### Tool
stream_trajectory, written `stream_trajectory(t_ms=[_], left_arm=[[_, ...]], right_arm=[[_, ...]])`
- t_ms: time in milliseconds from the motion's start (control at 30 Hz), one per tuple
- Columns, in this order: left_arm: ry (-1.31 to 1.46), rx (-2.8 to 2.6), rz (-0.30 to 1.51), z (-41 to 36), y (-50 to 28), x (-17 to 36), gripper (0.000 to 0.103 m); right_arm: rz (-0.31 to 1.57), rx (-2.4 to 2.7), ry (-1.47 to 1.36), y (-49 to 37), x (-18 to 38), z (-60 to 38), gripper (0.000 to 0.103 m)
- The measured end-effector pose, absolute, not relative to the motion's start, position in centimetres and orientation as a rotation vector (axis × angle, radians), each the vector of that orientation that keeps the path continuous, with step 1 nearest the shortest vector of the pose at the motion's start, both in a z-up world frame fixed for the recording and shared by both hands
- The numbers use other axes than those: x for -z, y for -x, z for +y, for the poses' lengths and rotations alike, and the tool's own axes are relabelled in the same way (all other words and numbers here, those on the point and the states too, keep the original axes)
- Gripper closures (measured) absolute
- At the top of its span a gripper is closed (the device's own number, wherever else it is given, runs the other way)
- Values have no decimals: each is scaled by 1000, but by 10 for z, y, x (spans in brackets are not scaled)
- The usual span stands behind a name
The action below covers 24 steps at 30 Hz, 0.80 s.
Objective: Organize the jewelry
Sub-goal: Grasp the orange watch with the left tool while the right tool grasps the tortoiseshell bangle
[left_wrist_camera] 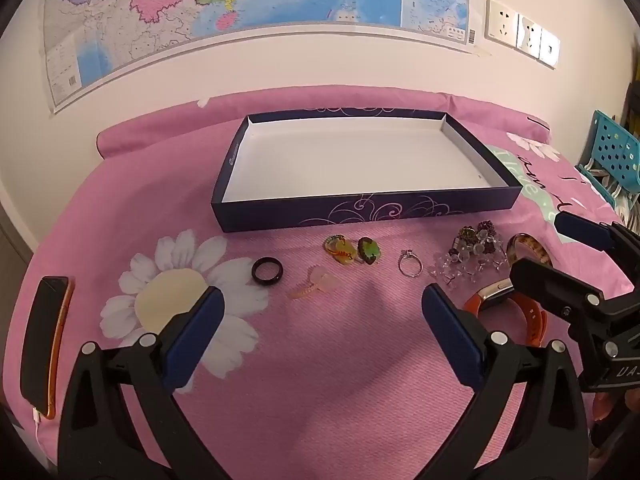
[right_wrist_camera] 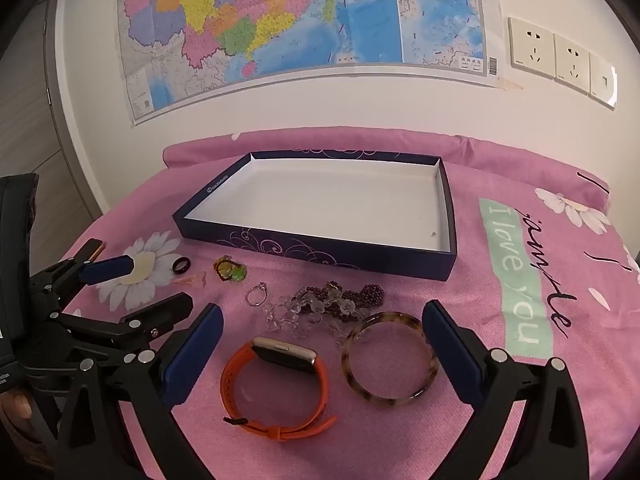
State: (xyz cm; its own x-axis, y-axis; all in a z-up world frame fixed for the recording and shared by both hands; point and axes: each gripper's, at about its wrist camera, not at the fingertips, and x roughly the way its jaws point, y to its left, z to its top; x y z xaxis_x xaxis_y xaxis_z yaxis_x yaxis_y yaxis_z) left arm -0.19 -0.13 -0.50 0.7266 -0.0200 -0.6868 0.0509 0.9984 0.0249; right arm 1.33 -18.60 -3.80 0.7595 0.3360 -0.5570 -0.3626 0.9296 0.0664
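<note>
A shallow dark blue box (left_wrist_camera: 360,212) (right_wrist_camera: 320,250) with a white, empty inside lies on the pink bedspread. In front of it lie a black ring (left_wrist_camera: 267,270), a pink trinket (left_wrist_camera: 316,286), amber and green rings (left_wrist_camera: 352,251), a silver ring (left_wrist_camera: 410,266) (right_wrist_camera: 256,295), clear and dark bead bracelets (left_wrist_camera: 468,254) (right_wrist_camera: 332,304), a tortoiseshell bangle (right_wrist_camera: 390,358) and an orange smartwatch (right_wrist_camera: 276,384). My left gripper (left_wrist_camera: 323,312) is open above the bedspread, short of the rings. My right gripper (right_wrist_camera: 322,332) is open over the watch and bangle.
A phone (left_wrist_camera: 44,344) in an orange case lies at the bed's left edge with a cable. A map (right_wrist_camera: 300,20) and wall sockets (right_wrist_camera: 560,60) are on the wall behind. A teal perforated rack (left_wrist_camera: 612,152) stands at the right.
</note>
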Motion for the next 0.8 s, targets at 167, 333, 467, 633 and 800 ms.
stream_trajectory(t_ms=[167,333,467,633,800], left_arm=[[-46,49,760,-5,2,7,6],[-47,61,764,-6,2,7,6],[-51,72,770,-10,2,8,6],[-51,115,792,-13,-1,10,6],[-78,222,809,-23,-1,13,6]], right_arm=[[597,-378,44,-13,37,-188,7],[595,-377,45,-12,36,-190,7],[594,-374,43,-17,36,-192,7],[602,-354,49,-19,35,-206,7],[644,-330,20,-27,44,-230,7]])
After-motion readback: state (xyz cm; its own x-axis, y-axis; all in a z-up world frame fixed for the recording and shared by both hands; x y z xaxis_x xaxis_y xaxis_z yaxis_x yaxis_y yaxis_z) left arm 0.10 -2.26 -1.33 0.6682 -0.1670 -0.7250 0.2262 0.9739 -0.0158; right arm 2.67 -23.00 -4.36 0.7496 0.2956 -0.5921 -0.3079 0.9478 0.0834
